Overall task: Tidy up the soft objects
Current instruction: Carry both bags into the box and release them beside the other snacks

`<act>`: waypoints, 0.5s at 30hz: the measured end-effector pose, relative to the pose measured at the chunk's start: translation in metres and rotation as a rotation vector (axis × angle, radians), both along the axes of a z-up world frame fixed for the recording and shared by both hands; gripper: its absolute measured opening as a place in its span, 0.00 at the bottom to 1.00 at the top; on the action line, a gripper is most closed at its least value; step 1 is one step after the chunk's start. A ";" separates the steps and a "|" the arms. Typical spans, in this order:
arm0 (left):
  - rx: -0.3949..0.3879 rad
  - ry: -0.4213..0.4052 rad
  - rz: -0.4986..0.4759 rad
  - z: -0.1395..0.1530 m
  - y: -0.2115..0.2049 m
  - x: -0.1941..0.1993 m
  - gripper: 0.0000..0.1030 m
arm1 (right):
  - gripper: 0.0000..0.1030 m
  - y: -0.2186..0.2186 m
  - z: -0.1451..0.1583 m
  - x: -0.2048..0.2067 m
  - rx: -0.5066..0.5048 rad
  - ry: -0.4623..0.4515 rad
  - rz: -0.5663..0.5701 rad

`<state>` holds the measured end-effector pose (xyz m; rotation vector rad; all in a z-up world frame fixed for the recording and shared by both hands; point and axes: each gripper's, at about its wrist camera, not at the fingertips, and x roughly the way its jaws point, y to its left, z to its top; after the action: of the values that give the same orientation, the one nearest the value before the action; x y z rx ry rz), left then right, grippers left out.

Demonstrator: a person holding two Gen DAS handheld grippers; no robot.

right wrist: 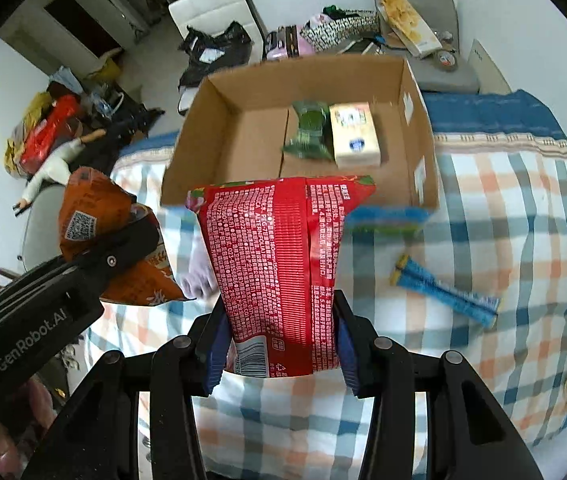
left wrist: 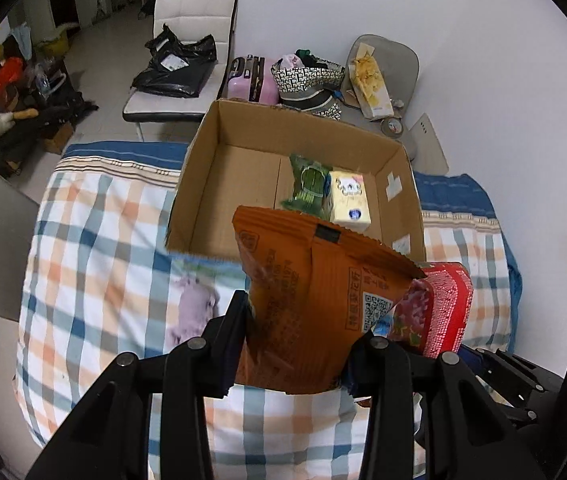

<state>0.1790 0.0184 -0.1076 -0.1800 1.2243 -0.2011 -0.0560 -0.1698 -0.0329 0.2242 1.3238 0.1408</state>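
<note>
L gripper clamped on orange snack bag, held above the bed. Bag's long axis runs roughly 6→12 o'clock in left wrist view, top seal edge pointing at the cardboard box; QR-code side faces cam.

R gripper clamped on red pack, also over the bed. Long axis 6→12 o'clock in right wrist view, far end aimed at box near wall, barcode end down by the gripper. Printed text side faces cam.

Both packs side by side, red one at 3 o'clock of the orange in left view; touching or not, can't tell.

Box open-topped, sits on plaid bedding at 12 o'clock. Inside, toward the right half: green packet and yellow tissue pack just beside each other.

Blue wrapper lies flat on bed at 3 o'clock of red pack, long axis diagonal, well apart from it.
</note>
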 end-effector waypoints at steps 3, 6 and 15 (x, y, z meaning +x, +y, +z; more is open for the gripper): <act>-0.011 0.038 -0.001 -0.008 0.003 0.032 0.35 | 0.47 0.010 0.005 0.007 0.009 0.002 -0.005; -0.023 0.106 -0.005 -0.026 0.007 0.069 0.35 | 0.47 0.036 0.004 0.029 0.010 0.031 -0.003; -0.004 0.315 -0.028 -0.098 0.005 0.157 0.35 | 0.47 -0.004 -0.017 0.133 0.019 0.184 -0.093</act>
<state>0.3355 0.0239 -0.2059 -0.2034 1.5400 -0.2042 0.0773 -0.1736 -0.0496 0.3204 1.4924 0.0550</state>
